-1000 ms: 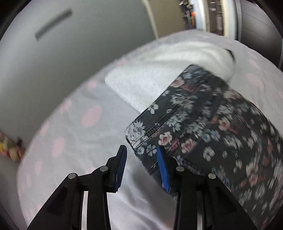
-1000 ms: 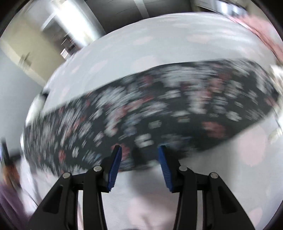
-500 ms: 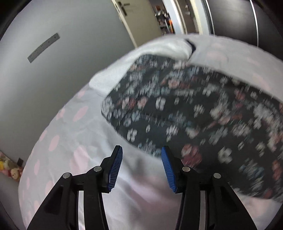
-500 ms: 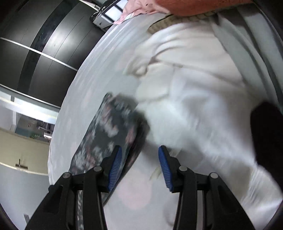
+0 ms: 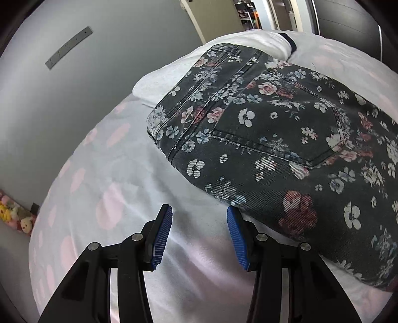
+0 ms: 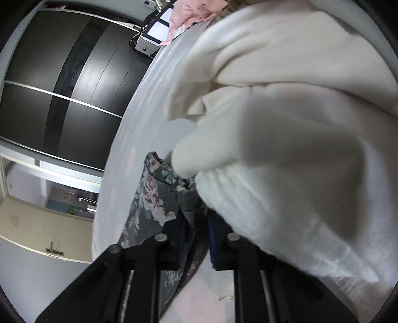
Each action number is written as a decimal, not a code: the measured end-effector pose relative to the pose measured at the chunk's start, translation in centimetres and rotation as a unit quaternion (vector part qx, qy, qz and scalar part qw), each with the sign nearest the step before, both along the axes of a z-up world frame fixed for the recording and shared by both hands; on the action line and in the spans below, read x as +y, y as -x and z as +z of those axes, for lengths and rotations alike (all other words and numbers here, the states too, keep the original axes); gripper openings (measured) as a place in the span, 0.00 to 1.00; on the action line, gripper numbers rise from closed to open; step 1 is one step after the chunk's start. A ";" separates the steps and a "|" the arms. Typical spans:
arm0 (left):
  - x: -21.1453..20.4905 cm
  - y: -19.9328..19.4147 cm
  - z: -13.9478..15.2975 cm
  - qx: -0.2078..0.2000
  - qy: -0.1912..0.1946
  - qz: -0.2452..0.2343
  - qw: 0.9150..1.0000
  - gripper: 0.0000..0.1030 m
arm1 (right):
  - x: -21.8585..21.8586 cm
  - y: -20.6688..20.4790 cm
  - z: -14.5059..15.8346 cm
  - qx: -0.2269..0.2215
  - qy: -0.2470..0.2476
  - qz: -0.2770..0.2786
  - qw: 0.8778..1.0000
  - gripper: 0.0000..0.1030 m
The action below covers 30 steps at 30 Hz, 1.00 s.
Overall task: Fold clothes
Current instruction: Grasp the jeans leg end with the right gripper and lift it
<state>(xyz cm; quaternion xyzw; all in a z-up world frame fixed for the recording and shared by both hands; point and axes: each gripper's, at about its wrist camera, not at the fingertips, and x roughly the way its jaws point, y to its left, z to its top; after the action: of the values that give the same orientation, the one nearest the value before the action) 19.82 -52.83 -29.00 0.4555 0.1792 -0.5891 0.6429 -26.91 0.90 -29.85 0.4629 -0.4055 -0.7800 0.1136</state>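
Dark floral jeans [image 5: 273, 139] lie on a white bedsheet with pink dots [image 5: 104, 193], back pocket up, the waist end resting on a white garment [image 5: 169, 74]. My left gripper [image 5: 199, 236] is open and empty, just in front of the near edge of the jeans, its right pad touching the fabric edge. In the right wrist view my right gripper [image 6: 196, 223] is narrowed around a fold of the floral jeans [image 6: 154, 196], with a cream knit sweater [image 6: 286, 136] draped over its right side.
A grey wall [image 5: 62, 87] and a doorway stand behind the bed. Plush toys [image 5: 15, 218] sit on the floor at the left. Dark wardrobe doors [image 6: 62, 87] and a pink garment [image 6: 194, 10] show in the right wrist view.
The left gripper has drawn back from the jeans, still open. The right gripper has swung to the jeans end beside the cream sweater and closed on the fabric.
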 end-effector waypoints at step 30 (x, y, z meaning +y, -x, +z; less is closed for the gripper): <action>-6.7 -11.1 3.4 0.074 -0.016 0.095 0.993 0.46 | -50.5 -18.4 33.1 0.207 -0.211 0.308 0.904 0.11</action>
<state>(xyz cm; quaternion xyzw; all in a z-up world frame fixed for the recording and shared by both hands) 30.92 -59.48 -25.61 0.4017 0.2778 -0.5546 0.6737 -8.52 -49.63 3.25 0.4063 -0.0358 -0.8517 0.3290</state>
